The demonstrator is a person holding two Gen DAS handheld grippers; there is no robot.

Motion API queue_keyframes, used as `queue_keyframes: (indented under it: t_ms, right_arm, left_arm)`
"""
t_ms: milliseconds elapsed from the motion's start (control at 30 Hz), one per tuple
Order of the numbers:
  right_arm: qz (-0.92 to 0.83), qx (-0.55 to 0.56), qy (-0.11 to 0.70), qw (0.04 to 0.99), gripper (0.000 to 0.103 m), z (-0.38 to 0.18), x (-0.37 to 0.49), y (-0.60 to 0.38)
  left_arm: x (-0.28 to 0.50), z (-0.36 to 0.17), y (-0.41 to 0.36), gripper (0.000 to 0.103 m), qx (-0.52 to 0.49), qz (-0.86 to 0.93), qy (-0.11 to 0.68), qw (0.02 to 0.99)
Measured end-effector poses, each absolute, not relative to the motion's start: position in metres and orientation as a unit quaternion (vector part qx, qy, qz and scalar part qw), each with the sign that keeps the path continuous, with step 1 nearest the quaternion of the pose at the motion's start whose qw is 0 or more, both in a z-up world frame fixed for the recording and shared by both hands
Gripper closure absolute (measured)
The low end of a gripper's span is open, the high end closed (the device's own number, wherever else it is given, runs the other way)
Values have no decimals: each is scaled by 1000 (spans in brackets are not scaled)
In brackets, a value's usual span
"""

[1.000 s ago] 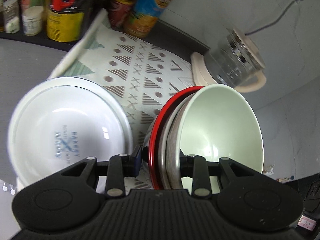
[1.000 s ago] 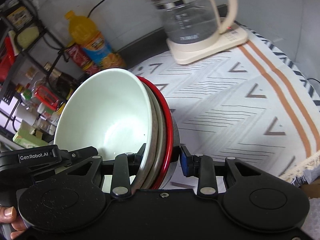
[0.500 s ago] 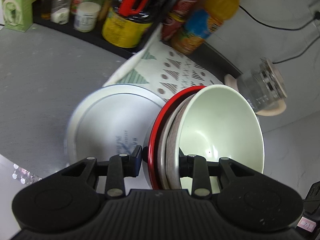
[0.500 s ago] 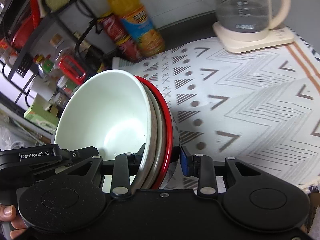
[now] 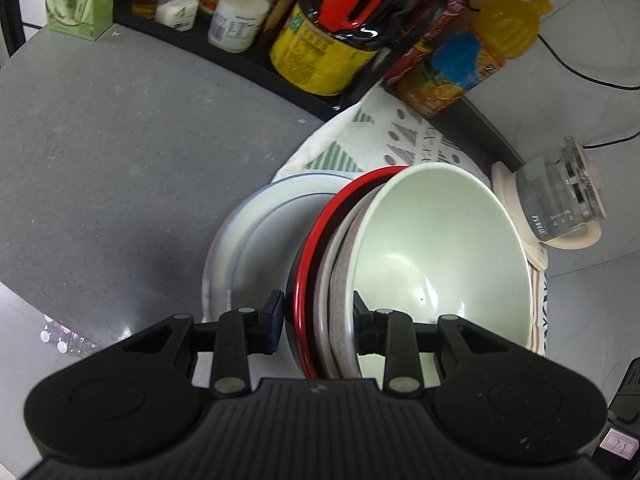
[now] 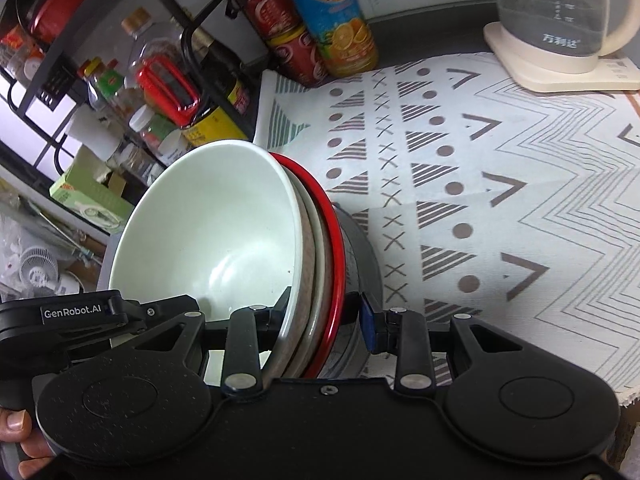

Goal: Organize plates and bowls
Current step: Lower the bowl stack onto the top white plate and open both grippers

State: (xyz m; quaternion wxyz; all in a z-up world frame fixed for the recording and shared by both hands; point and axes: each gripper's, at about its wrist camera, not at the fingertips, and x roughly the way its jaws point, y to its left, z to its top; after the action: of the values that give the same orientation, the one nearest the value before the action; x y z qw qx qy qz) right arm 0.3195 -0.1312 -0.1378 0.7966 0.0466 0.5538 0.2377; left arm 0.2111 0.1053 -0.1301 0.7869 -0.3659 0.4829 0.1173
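Grey stone-look countertop [image 5: 120, 152] across the left of the left wrist view, bare out to its curved near edge, with open room for moving on that side. White woven cloth [image 6: 500, 200] printed with dark triangles, dots, crosses and chevrons over the rest of the surface, its left hem lying just short of a black wire rack [image 6: 132, 40] crowded with jars and bottles. Orange juice bottle [image 6: 332, 20] and red cans [image 6: 288, 44] standing at the cloth's far edge against the wall; glass kettle [image 6: 560, 20] on a cream base at the far right corner, well apart from the bowls. Wide patterned stretch of cloth free to the right in the right wrist view.

Stack of nested bowls [image 5: 400, 272] held above the surface, tipped steeply on edge: pale green bowl [image 6: 208, 232] innermost, speckled beige and pale rims next, red-rimmed bowl [image 5: 316, 248] outermost. Mouths facing right in the left wrist view, left in the right wrist view. White plate [image 5: 256, 248] lying flat beneath and behind the stack, at the seam between cloth and counter.

Left gripper [image 5: 318, 324] pinching the stacked rims, one finger inside the green bowl, one outside. Right gripper [image 6: 326, 320] clamped likewise on the opposite edge. Fingertips of a hand [image 6: 16, 424] at the lower left corner.
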Motion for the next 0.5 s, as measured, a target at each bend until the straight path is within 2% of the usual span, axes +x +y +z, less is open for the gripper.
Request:
queue_keyframes:
  t_ms: [500]
  right_arm:
    - [220, 47, 575, 787, 71, -152, 320, -115]
  left_arm:
    - [217, -139, 124, 72, -363, 100, 498, 782]
